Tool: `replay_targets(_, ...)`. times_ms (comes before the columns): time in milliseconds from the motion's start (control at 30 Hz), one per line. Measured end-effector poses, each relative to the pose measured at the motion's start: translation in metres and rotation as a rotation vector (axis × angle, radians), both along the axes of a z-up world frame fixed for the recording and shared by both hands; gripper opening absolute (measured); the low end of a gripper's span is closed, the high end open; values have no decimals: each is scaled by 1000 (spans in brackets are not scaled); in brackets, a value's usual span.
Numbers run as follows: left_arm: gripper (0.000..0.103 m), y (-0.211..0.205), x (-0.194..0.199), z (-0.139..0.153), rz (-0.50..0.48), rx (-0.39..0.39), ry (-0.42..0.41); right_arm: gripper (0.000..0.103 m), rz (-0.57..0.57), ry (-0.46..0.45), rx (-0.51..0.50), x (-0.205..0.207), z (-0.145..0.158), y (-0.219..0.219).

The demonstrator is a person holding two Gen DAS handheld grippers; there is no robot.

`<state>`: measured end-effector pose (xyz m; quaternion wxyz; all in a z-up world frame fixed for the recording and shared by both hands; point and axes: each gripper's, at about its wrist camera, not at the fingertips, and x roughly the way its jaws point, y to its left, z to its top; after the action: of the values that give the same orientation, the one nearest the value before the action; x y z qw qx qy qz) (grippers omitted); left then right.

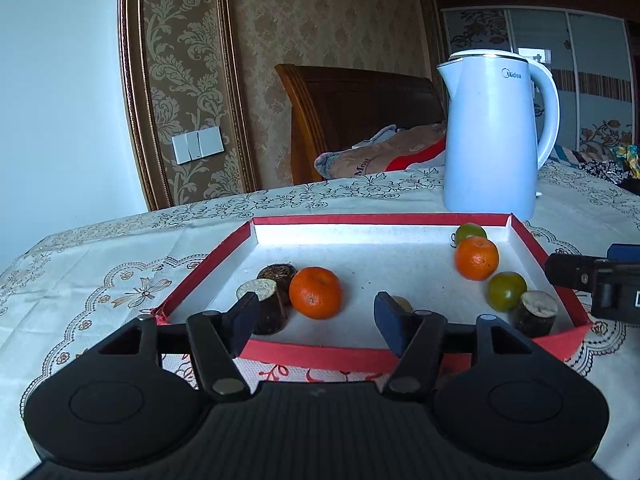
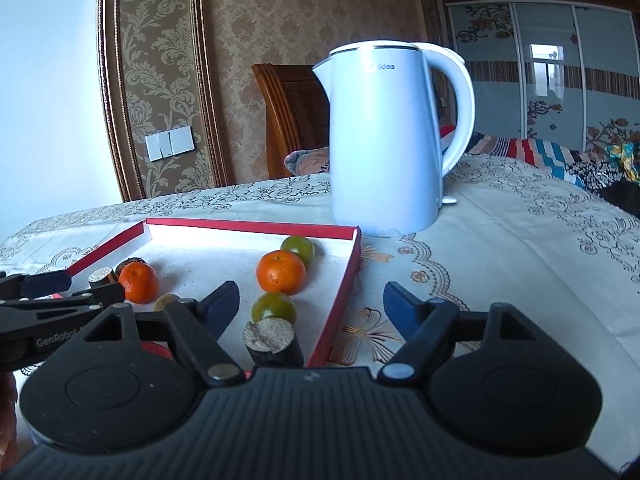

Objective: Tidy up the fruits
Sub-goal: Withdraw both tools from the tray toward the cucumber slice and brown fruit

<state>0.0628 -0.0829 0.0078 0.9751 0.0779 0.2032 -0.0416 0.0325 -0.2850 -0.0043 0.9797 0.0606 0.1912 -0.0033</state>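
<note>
Fruit lies scattered in a shallow red-rimmed tray (image 1: 400, 219) on the cloth-covered tabletop (image 1: 100, 264), a white kettle (image 1: 494, 132) standing just behind the tray's far right corner. On the left, an orange mandarin (image 1: 315, 292) sits touching two dark cork-topped stubs (image 1: 267, 308); on the right, a second mandarin (image 1: 477, 258) is flanked by a green fruit behind (image 1: 471, 233) and another in front (image 1: 507, 291), with a third stub (image 1: 536, 316) in the near right corner. A small yellowish fruit (image 1: 402, 303) is half hidden behind the left gripper's right finger.

Both grippers are held apart with nothing between the pads — the left gripper (image 1: 316, 320) over the tray's near edge, the right gripper (image 2: 312, 306) straddling the tray's right wall. No pick appears to be under way, so a target is probably being chosen.

For a clean pick, a free-standing fruit should be favoured — the front green one or the right mandarin. The left mandarin is crowded by the stubs, so it would best be approached from its open side. Round fruit may roll, so the pads should be brought level on either side of the widest part and closed gently. The right gripper should be shifted inward first, lest the tray wall be caught between its fingers.
</note>
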Motion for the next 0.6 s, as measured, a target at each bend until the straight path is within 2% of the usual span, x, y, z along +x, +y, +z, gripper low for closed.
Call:
replay_targets(33,68,0,-2,0,-1,-3,2,83,-3,6,2,-1,-1,0)
replay_targets(167,68,2,-11,0,-6,-23,13,85,-6,6,8,-5,-2,-2)
replay_targets(233,68,2,-14,-1,-9,-27,21,91,-11,12,3,-7,-4,-2)
replay_targets(400,68,1,-22,-3,-19,-33,29,91,-9,15,-11,-12,-5,1)
replay_targets(600,68,0,-26,-4,-22,-29,37,97,-20,15,-20,-13,-6,2)
